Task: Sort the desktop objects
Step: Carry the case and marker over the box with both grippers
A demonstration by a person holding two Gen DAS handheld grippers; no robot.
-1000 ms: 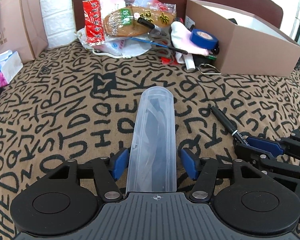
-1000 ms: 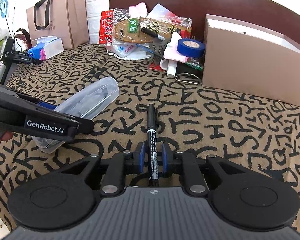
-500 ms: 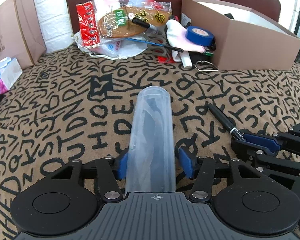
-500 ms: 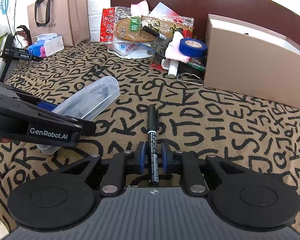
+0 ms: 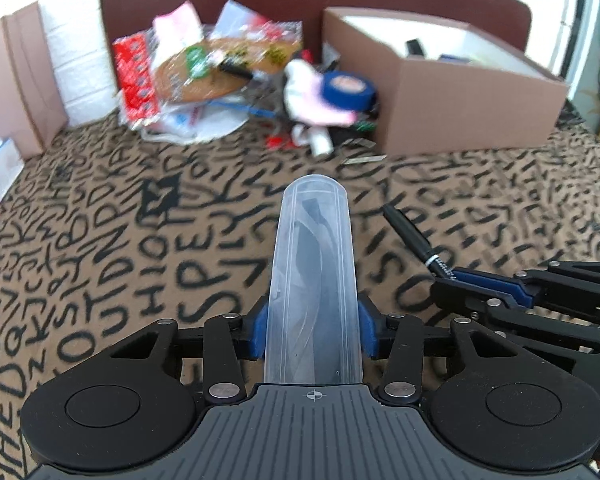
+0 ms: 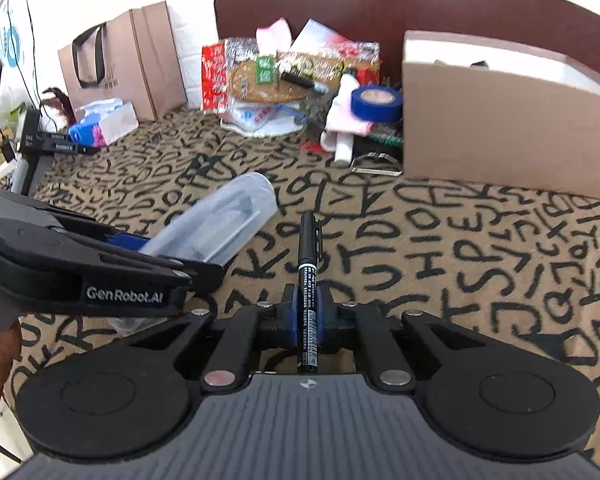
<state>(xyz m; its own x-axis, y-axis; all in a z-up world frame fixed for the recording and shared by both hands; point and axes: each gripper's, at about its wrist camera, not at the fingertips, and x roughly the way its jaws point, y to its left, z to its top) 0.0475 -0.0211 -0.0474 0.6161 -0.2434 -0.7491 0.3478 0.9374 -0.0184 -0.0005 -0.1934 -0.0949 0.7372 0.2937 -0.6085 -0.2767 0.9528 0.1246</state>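
A clear plastic case (image 5: 314, 248) with dark items inside points away from me between the blue pads of my left gripper (image 5: 312, 320). Its jaws are closing and both pads press the case's sides. In the right wrist view the case (image 6: 224, 224) slants above the letter-patterned cloth, with the left gripper (image 6: 140, 252) on its near end. My right gripper (image 6: 308, 308) is shut on a black marker (image 6: 309, 256), cap pointing away. From the left wrist view, the marker (image 5: 410, 236) and right gripper (image 5: 480, 284) sit to the right of the case.
An open cardboard box (image 5: 460, 112) stands at the back right. Beside it lies a pile of snack packets (image 5: 204, 72), a blue tape roll (image 5: 346, 88) and a white and pink tube. A paper bag (image 6: 128, 60) and tissue pack (image 6: 104, 124) stand at the back left.
The left jaws have closed onto the clear case and the left hand has risen and moved toward the back. The right jaws have closed fully on the marker.
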